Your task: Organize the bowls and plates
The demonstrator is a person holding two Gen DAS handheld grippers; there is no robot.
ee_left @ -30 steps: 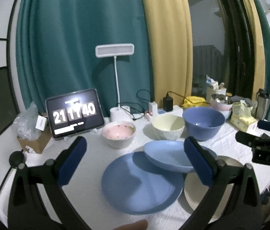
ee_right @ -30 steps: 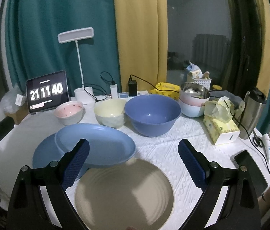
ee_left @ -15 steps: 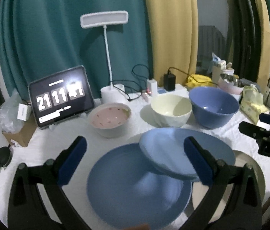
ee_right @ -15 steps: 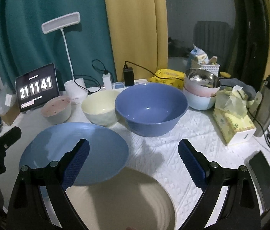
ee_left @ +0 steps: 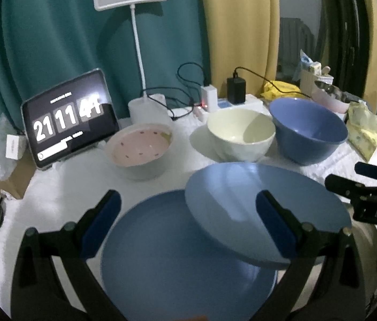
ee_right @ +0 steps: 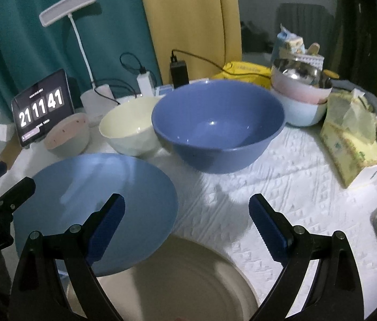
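blue bowl (ee_right: 216, 125), cream bowl (ee_right: 129, 131), pink bowl (ee_left: 141, 149) – all empty; both tools – left (ee_left: 188, 224), right (ee_right: 187, 222) – wide open, holding nothing.

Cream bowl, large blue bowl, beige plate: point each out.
cream bowl (ee_left: 242, 131), left wrist view, inner wall.
large blue bowl (ee_right: 215, 123), right wrist view, inside bottom.
beige plate (ee_right: 188, 281), right wrist view, ridged centre.
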